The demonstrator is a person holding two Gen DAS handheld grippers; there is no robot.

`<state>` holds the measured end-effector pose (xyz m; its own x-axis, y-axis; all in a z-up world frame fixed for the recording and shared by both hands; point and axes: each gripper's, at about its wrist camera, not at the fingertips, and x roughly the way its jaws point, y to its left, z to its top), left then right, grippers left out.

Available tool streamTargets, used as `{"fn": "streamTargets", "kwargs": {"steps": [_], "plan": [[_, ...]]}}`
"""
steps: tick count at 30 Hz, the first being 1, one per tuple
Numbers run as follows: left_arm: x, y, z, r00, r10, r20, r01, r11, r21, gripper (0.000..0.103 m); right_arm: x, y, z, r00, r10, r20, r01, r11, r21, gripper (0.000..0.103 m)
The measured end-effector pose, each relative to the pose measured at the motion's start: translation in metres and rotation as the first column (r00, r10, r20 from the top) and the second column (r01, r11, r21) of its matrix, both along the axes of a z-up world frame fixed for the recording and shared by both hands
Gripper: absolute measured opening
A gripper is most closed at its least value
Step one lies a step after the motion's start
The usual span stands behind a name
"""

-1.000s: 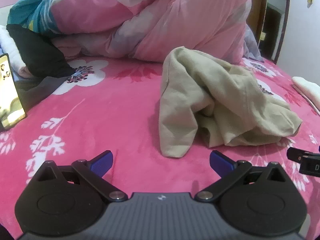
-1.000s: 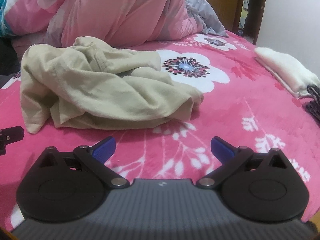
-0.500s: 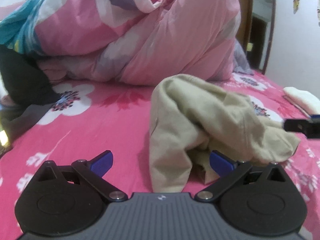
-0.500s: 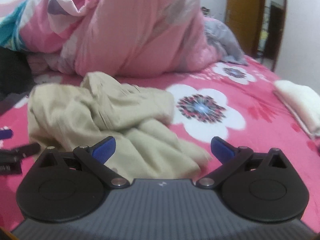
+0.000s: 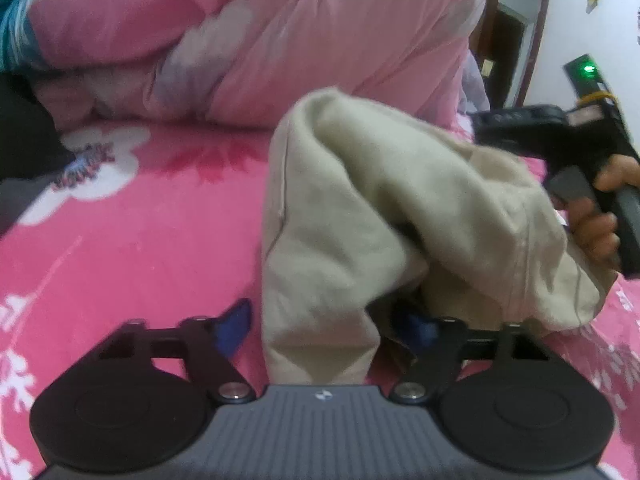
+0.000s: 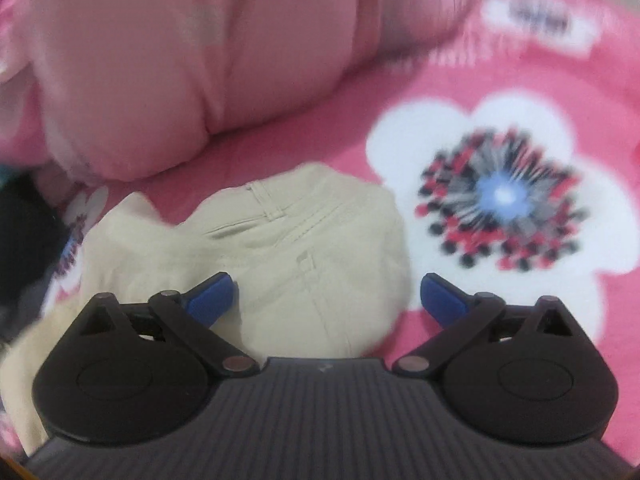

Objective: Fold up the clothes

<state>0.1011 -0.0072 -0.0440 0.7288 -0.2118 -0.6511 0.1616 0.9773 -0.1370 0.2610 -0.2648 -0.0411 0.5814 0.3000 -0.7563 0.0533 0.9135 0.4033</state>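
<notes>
A crumpled beige pair of trousers (image 5: 360,208) lies on the pink floral bedspread (image 5: 140,248). My left gripper (image 5: 326,326) is at its near end. The jaws are closing with a hanging fold between them. The left pad stands just clear of the cloth and the right pad is half hidden behind it. In the right wrist view, my right gripper (image 6: 326,300) hovers over the waistband end of the trousers (image 6: 304,240). Its jaws are wide and starting to close, with cloth below them. A person's hand (image 5: 596,216) holds that gripper at the far right.
A heaped pink quilt (image 5: 320,40) fills the back of the bed behind the trousers. Dark clothing (image 5: 24,140) lies at the left edge. A doorway (image 5: 512,52) and a device with a green light (image 5: 586,74) are at the right. A large white flower print (image 6: 500,196) marks the bedspread.
My left gripper moved in on the trousers and its jaws narrowed around the near fold. My right gripper swung across over the waistband end, and its hand came into the left wrist view.
</notes>
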Motion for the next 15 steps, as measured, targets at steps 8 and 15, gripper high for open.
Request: {"fn": "streamTargets", "kwargs": {"steps": [8, 15], "plan": [[0.003, -0.013, -0.006, 0.999, -0.038, -0.025, 0.039, 0.999, 0.032, 0.032, -0.001, -0.013, 0.003, 0.998, -0.064, 0.019, 0.061, 0.989, 0.138, 0.017], [-0.002, -0.039, 0.003, 0.991, -0.131, -0.001, 0.131, 0.991, 0.019, 0.021, -0.053, -0.040, 0.051, 0.979, -0.109, 0.172, 0.062, 0.963, 0.261, 0.012]]}}
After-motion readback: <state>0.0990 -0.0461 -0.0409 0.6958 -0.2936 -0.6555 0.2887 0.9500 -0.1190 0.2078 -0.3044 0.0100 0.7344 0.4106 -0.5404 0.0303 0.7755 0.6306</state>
